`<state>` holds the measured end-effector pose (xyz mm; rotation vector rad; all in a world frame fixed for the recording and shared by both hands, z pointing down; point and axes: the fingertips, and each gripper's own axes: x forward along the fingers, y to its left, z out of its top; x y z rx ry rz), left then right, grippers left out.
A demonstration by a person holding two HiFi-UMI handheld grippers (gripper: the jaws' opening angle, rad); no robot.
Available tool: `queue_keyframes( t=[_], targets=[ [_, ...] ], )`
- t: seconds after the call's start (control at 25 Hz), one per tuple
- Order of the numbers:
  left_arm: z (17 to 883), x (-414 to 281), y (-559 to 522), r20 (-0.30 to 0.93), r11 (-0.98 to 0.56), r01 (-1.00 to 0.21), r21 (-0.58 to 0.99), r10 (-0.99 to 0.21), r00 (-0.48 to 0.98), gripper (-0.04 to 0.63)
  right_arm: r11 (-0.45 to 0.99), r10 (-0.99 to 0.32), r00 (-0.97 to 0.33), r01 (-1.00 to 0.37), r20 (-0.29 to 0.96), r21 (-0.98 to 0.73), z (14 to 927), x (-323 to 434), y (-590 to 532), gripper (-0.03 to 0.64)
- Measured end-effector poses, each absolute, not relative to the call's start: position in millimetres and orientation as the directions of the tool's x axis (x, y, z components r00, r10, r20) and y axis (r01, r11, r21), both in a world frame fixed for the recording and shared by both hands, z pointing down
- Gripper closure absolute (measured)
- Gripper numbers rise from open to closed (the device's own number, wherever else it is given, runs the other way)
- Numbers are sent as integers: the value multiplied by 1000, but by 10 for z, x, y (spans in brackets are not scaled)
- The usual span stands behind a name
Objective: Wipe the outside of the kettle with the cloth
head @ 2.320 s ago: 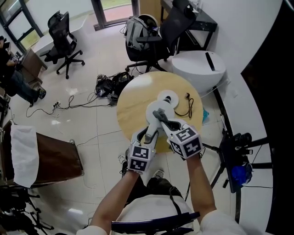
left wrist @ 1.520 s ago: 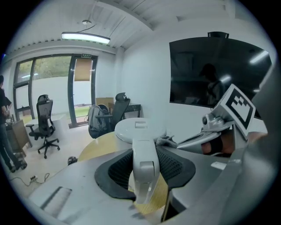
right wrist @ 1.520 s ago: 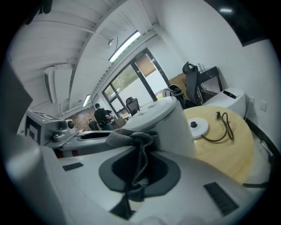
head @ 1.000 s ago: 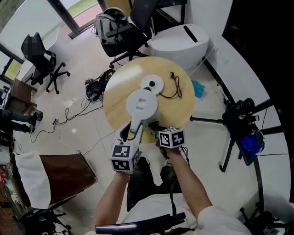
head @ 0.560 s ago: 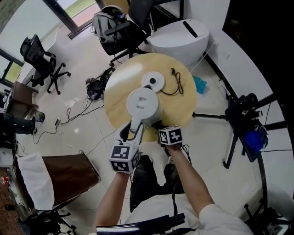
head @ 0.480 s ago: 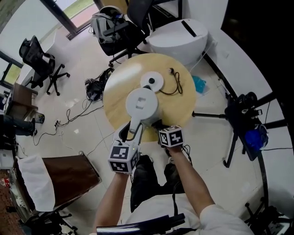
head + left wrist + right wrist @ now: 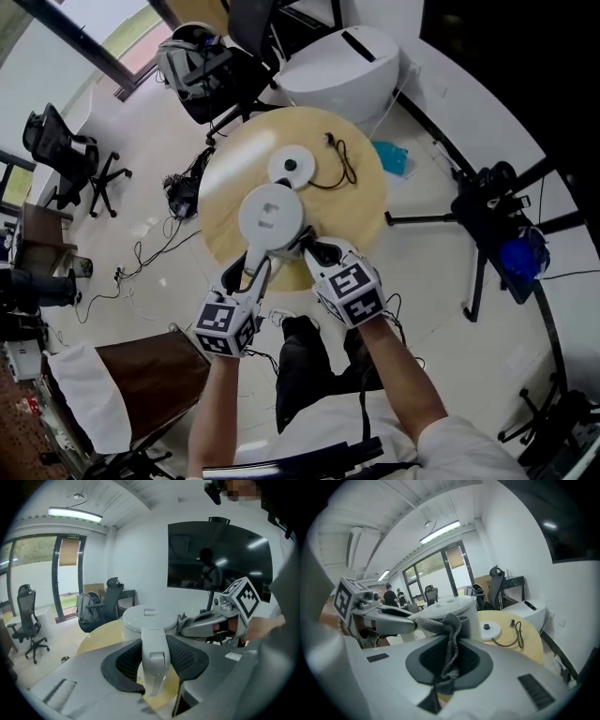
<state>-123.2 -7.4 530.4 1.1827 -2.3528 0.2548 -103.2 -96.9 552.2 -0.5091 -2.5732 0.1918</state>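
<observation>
round counter (image 7: pixel 361 202) below; kettle (image 7: pixel 270 217) held over its near edge, handle (image 7: pixel 152 639) clamped in left tool (image 7: pixel 154 663). right tool (image 7: pixel 449 662) pinching cloth (image 7: pixel 451 623): press flat vs kettle wall, slow strokes, keep grip steady.

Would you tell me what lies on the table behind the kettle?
A round white base with a black cord lies on the table beyond the kettle. The table right under the kettle is covered, so nothing can be told there.

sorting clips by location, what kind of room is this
Most likely an office or meeting room: wheeled office chairs, a large dark screen on the wall, and a round wooden table.
</observation>
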Motion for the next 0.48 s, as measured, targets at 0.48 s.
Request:
queue_keyframes(
  t=[0.48],
  targets=[
    [5298,-1348,-6,496,407,-911,66,-806,-324,428,898,439,-697,347,566,-270,6142,-1005,-911,586]
  ],
)
